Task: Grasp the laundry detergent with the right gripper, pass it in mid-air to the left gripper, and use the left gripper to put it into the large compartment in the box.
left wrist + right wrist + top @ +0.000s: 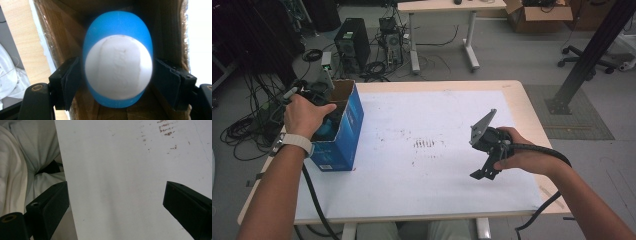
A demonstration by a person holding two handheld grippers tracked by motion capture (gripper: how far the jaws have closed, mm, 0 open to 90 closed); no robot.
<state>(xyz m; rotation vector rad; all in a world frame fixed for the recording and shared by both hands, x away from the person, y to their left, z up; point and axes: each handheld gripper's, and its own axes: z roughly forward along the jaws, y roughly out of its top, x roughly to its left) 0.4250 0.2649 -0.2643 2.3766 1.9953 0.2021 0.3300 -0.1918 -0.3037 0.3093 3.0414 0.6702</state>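
My left tool (117,82) stood part open around the blue-and-white egg (118,72) inside the cardboard box (343,131), pads just clear; releasing, I judged. Next: lift out. My right tool (117,205) gaped empty over the worktop (130,170).

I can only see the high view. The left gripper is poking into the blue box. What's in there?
Observer: A blue and white egg, framed between the left gripper's jaws.
Operator: What's the box like inside?
Observer: The box is plain brown cardboard inside.
Operator: Is the right gripper holding anything?
Observer: No. The right gripper has its jaws wide open over the white table, with nothing between them.
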